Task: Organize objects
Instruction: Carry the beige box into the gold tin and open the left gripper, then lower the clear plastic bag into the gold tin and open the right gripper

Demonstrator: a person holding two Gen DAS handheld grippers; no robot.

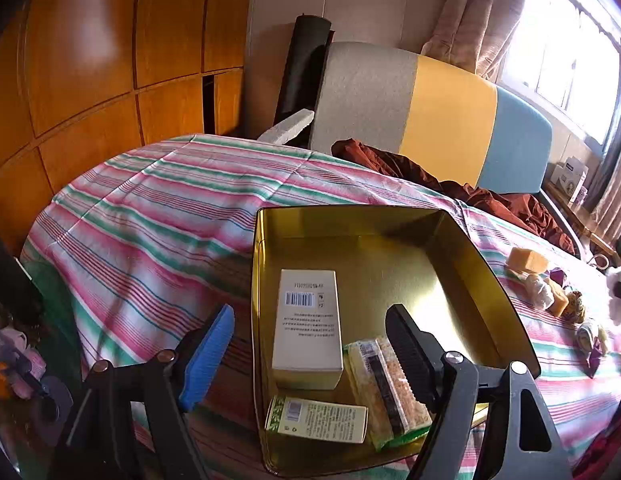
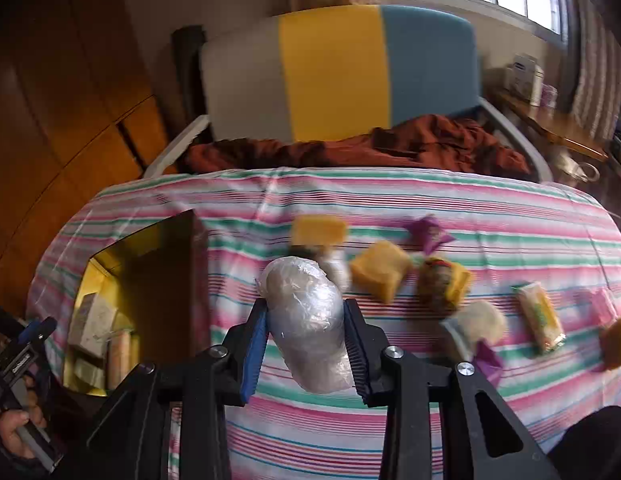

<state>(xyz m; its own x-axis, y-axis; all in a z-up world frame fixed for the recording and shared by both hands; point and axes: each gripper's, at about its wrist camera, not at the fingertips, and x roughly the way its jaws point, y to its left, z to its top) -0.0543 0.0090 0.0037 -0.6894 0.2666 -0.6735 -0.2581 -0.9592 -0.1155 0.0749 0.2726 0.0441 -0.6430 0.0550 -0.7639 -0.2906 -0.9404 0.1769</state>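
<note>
Right gripper [image 2: 306, 344] pinching a crinkly, clear-wrapped whitish bundle [image 2: 306, 320] above striped bedsheet [image 2: 430, 196], left gripper [image 1: 310, 344] spread wide, holding nothing, over gold tin [image 1: 462, 248] containing boxes.

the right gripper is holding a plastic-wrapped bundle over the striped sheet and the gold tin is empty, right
Not quite: the gold metal tin is not empty. The left wrist view shows a white barcoded box and other packets inside. The right gripper does hold the clear plastic-wrapped bundle.

- The snack pieces [image 2: 380, 276] beyond the plastic-wrapped bundle [image 2: 306, 320] are blurring, perhaps cakes.
- The gold tin [image 1: 462, 240] is hiding its near corner behind the left gripper [image 1: 310, 344].
</note>
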